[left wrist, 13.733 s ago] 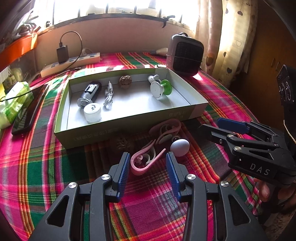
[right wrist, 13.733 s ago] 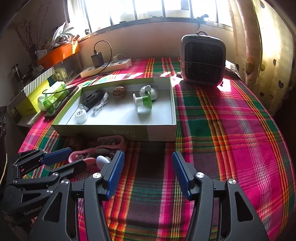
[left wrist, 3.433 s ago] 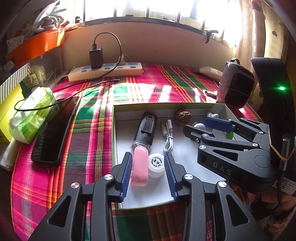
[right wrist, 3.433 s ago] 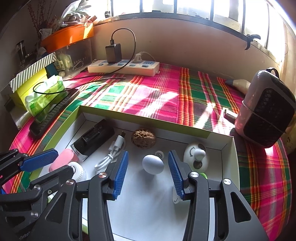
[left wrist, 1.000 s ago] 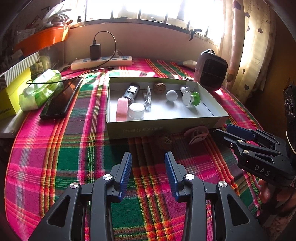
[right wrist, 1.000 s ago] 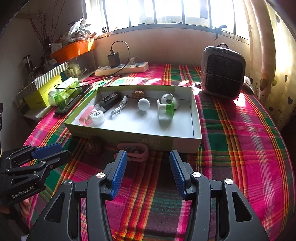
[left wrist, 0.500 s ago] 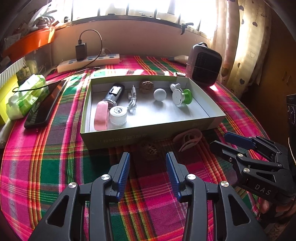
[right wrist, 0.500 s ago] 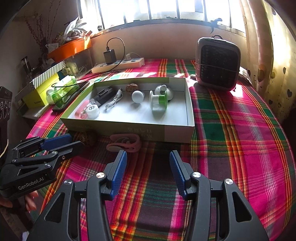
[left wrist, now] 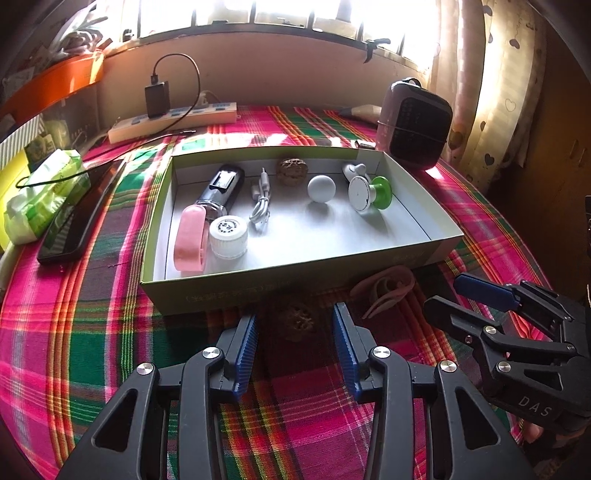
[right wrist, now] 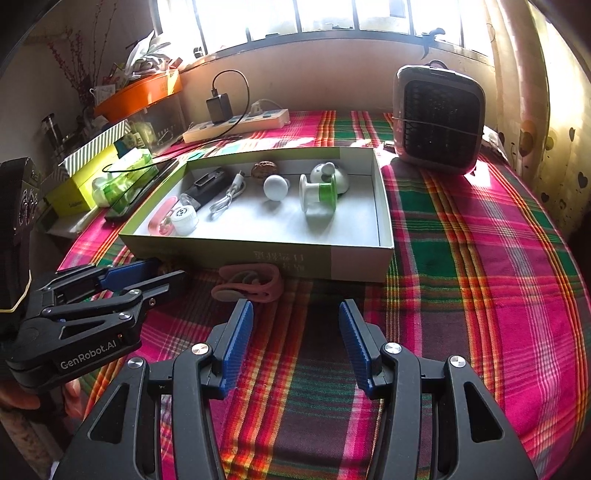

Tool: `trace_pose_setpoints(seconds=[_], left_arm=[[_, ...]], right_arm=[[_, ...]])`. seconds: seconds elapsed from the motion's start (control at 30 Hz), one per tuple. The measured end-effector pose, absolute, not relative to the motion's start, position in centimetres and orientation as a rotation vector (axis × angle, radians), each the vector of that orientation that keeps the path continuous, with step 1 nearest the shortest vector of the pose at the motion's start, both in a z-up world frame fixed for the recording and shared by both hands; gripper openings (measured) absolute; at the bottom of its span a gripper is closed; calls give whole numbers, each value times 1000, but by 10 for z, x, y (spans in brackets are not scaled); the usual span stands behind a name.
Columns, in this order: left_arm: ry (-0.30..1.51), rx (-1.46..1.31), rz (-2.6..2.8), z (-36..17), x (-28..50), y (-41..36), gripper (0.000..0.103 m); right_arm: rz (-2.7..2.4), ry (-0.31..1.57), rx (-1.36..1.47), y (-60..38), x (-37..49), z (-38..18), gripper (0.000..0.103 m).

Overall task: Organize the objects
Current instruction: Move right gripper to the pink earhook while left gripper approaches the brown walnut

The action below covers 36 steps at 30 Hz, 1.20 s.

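Strong daylight pours from the blown-out far window (left wrist: 280, 14), throwing near-side shadows; fisheye bending and dark vignetting mark the edges, focus sharp.

A plaid tablecloth (left wrist: 92, 332) in pink, green and red covers the table, and at its far right stands a small grey heater (right wrist: 439, 125) with a dark grille. Along the back wall lies a white power strip (left wrist: 173, 122) with a black charger (left wrist: 157, 99) plugged into it. On the left a black phone (left wrist: 77, 218) lies just beside what looks like a green tissue pack (left wrist: 40, 195), with an orange tray (right wrist: 140, 96) on the ledge above.
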State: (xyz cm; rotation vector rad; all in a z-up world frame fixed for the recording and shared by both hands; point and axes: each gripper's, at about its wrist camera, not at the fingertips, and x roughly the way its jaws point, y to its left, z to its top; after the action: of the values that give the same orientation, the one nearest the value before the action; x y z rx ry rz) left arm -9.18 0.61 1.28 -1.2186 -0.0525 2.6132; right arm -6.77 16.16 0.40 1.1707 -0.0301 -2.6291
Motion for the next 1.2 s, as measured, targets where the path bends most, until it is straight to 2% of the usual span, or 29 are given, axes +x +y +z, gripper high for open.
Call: trace_pose_setpoints(seconds=[0.07,0.8,1.2], left_arm=[[-63,-1214,2614,13,-91,5,29],[-147,-1238,2620,7,-85,-29,29],[-178,-1234,2612,7,-87,-37,29]], right_arm=[[-2625,-21,1169,160,-68,4,50],[-2483,38,1164,129,-86,-1,50],[-2333,148,1134,110,-67,-4,50]])
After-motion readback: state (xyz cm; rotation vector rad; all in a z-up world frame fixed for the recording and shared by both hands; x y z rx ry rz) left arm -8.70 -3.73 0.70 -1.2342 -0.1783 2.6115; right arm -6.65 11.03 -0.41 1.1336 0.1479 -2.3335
